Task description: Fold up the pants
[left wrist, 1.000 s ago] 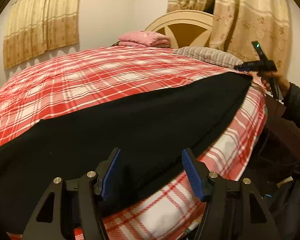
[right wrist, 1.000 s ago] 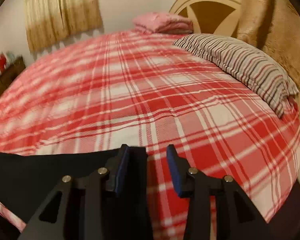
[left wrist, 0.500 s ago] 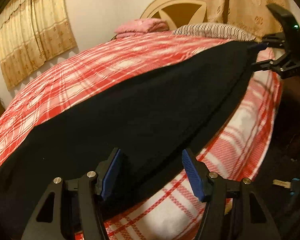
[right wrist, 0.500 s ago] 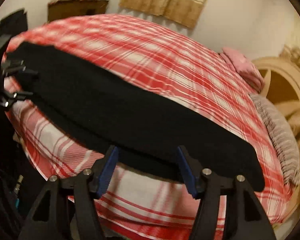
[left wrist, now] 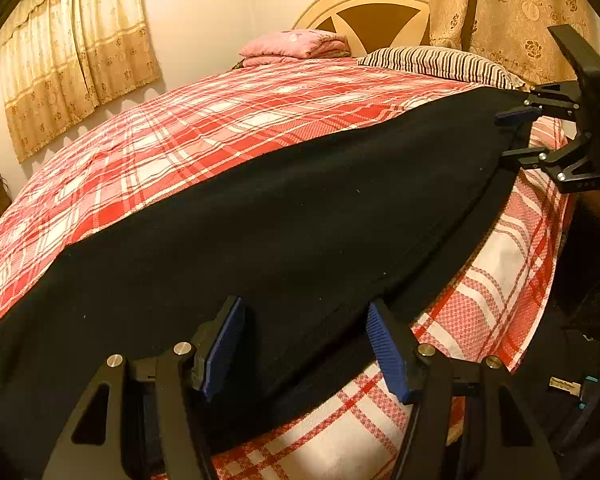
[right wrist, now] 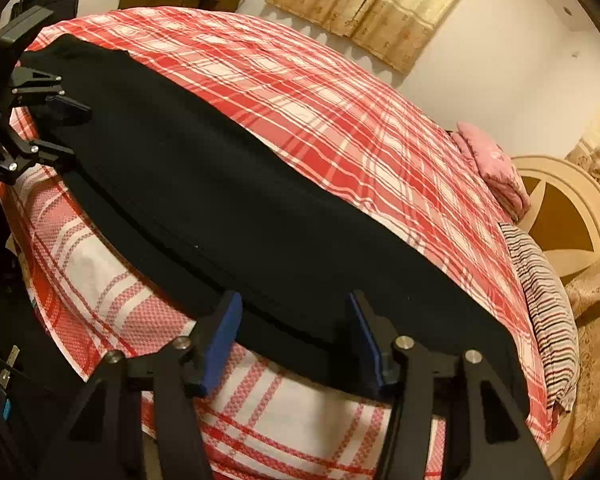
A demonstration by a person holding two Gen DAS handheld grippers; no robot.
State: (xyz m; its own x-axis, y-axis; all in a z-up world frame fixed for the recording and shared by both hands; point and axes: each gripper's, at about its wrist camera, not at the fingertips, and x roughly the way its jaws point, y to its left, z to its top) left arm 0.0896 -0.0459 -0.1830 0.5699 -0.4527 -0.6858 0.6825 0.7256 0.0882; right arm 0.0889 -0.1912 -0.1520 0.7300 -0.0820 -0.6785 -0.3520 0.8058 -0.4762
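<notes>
A bed under a red-and-white plaid cotton cover (left wrist: 204, 148) fills the room; long black fabric pants (left wrist: 284, 220) lie flat along its near edge; the left gripper (left wrist: 304, 344) and right gripper (right wrist: 294, 338) straddle opposite ends, jaws apart, the right's just closing, neither pressing cloth; bare plaid beyond.

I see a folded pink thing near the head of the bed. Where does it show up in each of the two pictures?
Left wrist view: the pink folded blanket lies top centre, at the far end of the plaid bedspread, just left of the headboard.
Right wrist view: it sits at the right edge, just left of the headboard.
Shared landmark: the round cream headboard beside it in both.
</notes>
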